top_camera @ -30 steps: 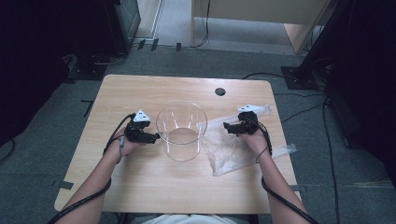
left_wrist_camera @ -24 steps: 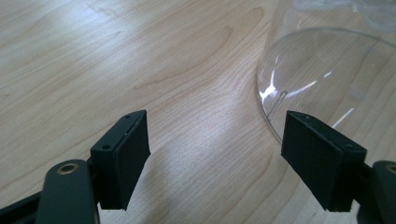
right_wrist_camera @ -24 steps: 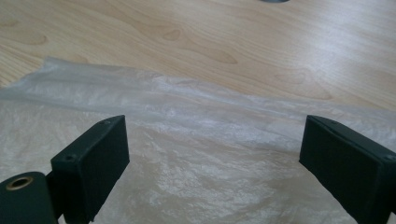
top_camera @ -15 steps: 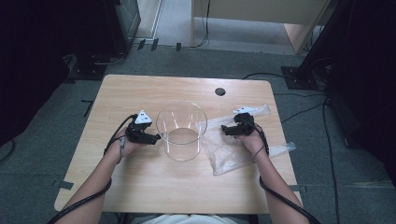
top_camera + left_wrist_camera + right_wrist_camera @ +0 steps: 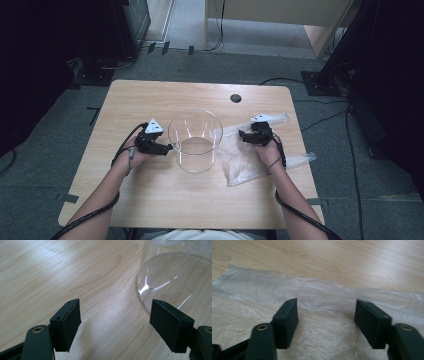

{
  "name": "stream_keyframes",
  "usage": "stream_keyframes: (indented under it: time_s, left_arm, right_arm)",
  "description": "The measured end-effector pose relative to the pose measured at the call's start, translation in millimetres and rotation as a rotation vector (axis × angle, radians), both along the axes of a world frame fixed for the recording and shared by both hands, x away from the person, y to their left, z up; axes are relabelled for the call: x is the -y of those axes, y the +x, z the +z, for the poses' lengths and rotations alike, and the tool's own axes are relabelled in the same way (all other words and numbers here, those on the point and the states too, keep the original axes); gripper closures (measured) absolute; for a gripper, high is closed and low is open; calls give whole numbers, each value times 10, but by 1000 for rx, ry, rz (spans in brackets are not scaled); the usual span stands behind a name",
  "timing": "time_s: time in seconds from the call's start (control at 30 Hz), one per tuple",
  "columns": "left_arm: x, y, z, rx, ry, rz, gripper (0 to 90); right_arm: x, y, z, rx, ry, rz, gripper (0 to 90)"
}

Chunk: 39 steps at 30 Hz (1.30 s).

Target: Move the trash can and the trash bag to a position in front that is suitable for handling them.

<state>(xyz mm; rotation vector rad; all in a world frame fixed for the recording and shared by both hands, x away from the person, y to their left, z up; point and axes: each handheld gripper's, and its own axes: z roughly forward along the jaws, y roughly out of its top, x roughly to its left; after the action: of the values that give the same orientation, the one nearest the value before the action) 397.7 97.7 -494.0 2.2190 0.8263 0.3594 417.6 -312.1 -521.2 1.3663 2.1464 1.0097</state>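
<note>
Wooden table (image 5: 150,200) is used as the work surface, and it carries a clear glass bowl (image 5: 195,141) near its centre and a crumpled transparent plastic bag (image 5: 245,160) to the right of the bowl. The bag lies flat on the tabletop, with one edge just beside the bowl and another reaching toward the right edge of the table.

The left gripper (image 5: 167,148) is held at the left side of the bowl, with its jaws pointed at the bowl wall. In the left gripper view, the left gripper (image 5: 115,325) is seen with its jaws spread wide; bare wood lies between them, and the lower curve of the bowl (image 5: 175,280) stands just behind the right-hand jaw. Nothing is clamped by this gripper.

The right gripper (image 5: 242,135) is positioned over the upper part of the bag, with its jaws pointed toward the bowl. In the right gripper view, the right gripper (image 5: 327,323) is seen with its jaws apart above the wrinkled film of the bag (image 5: 324,300). The jaws have just been closing, but a clear gap remains between them. Film lies beneath and between them, and it is not pinched by the pads.

A dark round hole (image 5: 236,98) is located near the far edge of the table.
</note>
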Motion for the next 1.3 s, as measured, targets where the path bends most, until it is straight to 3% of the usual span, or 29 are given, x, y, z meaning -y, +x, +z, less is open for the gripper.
stream_keyframes:
  time_s: [0.03,0.1,0.13,0.23,0.3,0.5,0.63,0.67,0.73,1.0,1.1,1.3]
  left_arm:
    - [1,-1,0,-1,1,0,244]
    - [8,-1,-2,0,1,-3,244]
    - [12,-3,-2,0,0,-4,244]
    - [18,-5,-4,2,1,-7,244]
    - [18,-4,-7,-1,0,-7,244]
    - [18,0,-13,-3,2,-7,244]
    - [12,0,-15,-6,-3,-7,244]
    - [10,3,-16,-7,-4,-7,244]
    - [9,6,-20,-9,-6,-7,244]
    - [9,13,-15,-11,-4,-8,244]
    - [6,15,-22,-14,-1,-7,244]
    - [5,12,-39,-23,4,-6,244]
  right_arm:
    - [-9,-14,2,6,3,-6,495]
    - [-16,-20,3,8,3,-4,523]
    - [-29,-26,3,12,5,-1,593]
    - [-39,-31,4,12,7,-10,642]
    - [-56,-47,7,12,11,-12,759]
    - [-90,-51,13,0,24,-26,859]
    - [-82,-31,49,-51,55,-12,784]
    - [-79,-28,84,-50,62,-8,692]
    - [-78,-25,108,-49,64,-3,650]
    - [-54,45,230,32,58,-3,319]
    - [-17,105,243,57,47,-8,296]
    - [-9,254,93,12,21,17,228]
